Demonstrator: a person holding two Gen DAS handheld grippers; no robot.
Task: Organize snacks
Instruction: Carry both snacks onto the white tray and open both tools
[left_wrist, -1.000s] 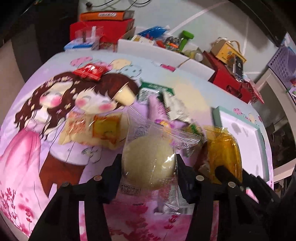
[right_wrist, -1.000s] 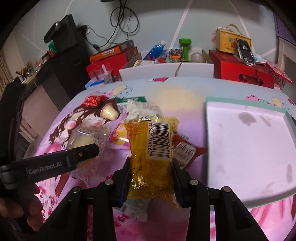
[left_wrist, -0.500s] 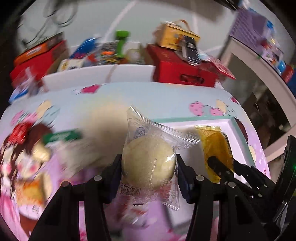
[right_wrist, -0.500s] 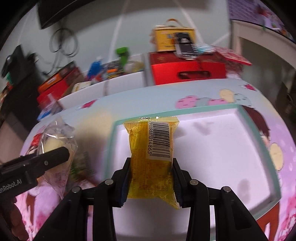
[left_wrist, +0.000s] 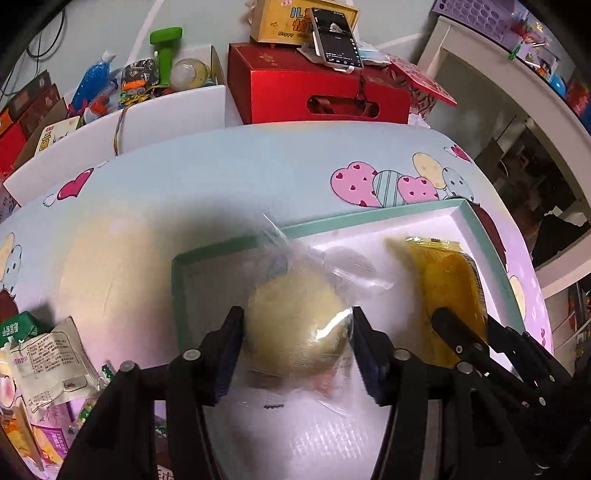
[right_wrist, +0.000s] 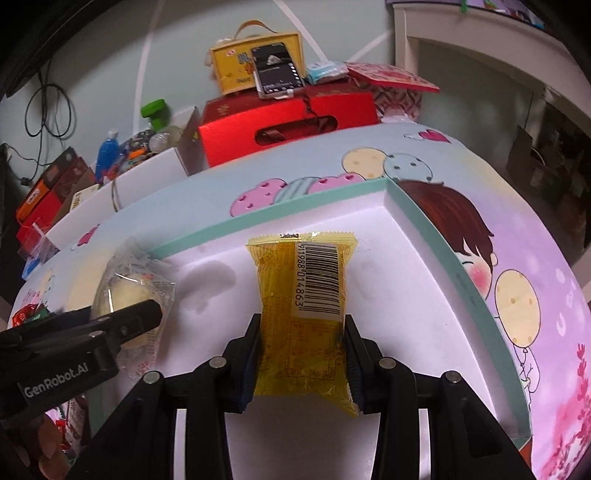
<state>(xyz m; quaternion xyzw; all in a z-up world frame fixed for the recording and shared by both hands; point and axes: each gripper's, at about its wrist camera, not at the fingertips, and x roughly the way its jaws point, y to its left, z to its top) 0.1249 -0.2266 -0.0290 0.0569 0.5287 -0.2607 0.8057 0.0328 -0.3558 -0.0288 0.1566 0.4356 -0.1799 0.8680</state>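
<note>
My left gripper (left_wrist: 297, 325) is shut on a round pale bun in a clear wrapper (left_wrist: 295, 328) and holds it over the left part of a white tray with a teal rim (left_wrist: 221, 245). My right gripper (right_wrist: 301, 332) is shut on a yellow snack pack with a barcode (right_wrist: 301, 295) and holds it over the middle of the same tray (right_wrist: 417, 229). The yellow pack (left_wrist: 448, 288) shows at the right in the left wrist view. The bun (right_wrist: 127, 295) and the left gripper show at the left in the right wrist view.
Several loose snack packs (left_wrist: 48, 354) lie on the cartoon tablecloth left of the tray. Beyond the table's far edge stand a red box (left_wrist: 317, 92) with a yellow box and a phone on top, and a white bin of clutter (left_wrist: 140, 85).
Both grippers have carried their snacks right from the pile of packs and now hold them lower and closer over the white tray.
</note>
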